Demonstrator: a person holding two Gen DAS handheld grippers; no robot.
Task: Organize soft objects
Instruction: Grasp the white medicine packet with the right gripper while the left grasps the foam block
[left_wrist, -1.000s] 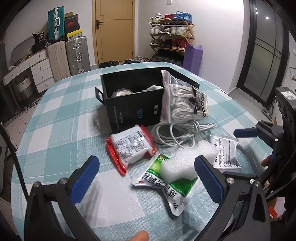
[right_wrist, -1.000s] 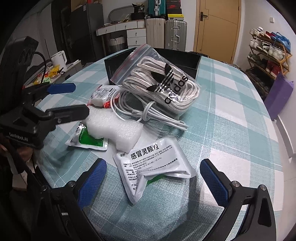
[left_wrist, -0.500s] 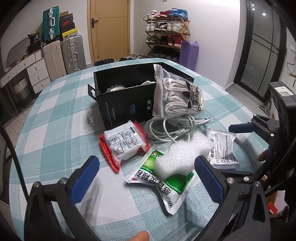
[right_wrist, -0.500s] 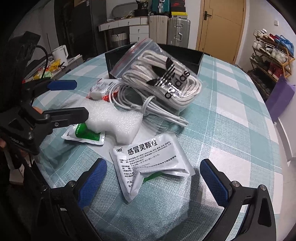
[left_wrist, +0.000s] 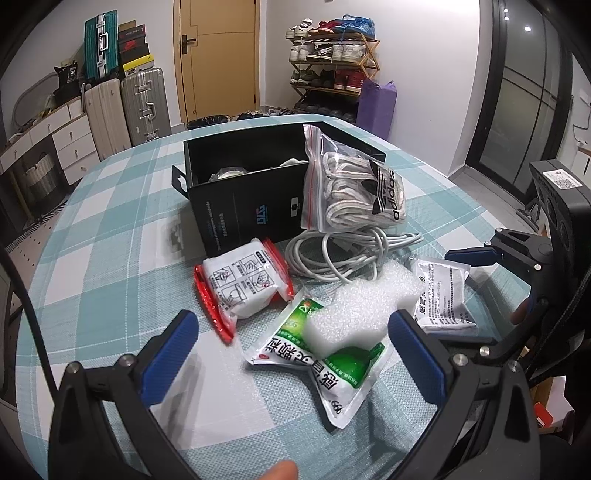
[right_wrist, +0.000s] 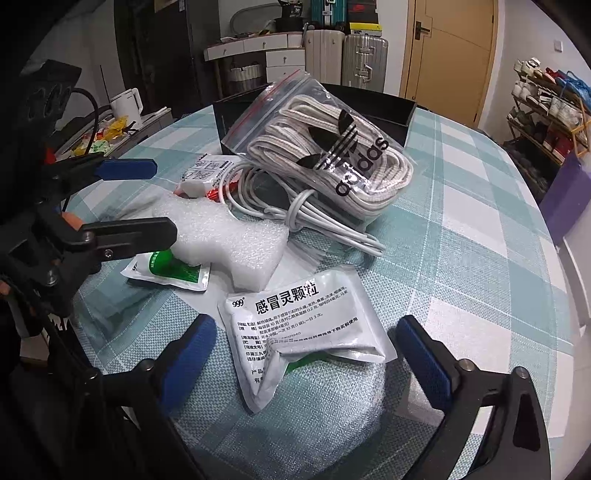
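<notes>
Left gripper (left_wrist: 291, 332): spread wide, holding nothing, hovering over the checked table (left_wrist: 110, 236). White foam block (left_wrist: 365, 306) between its 2 fingertips, resting on the green sachet (left_wrist: 325, 354). Right gripper (right_wrist: 306, 347): likewise wide, unloaded, white medicine sachet (right_wrist: 306, 325) between its fingertips. Black box (left_wrist: 251, 195) and bagged laces (left_wrist: 358, 188) farther ahead.

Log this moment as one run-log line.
left gripper: open, over green sachet | right gripper: open, over white sachet | foam block: on table | black box: open
</notes>
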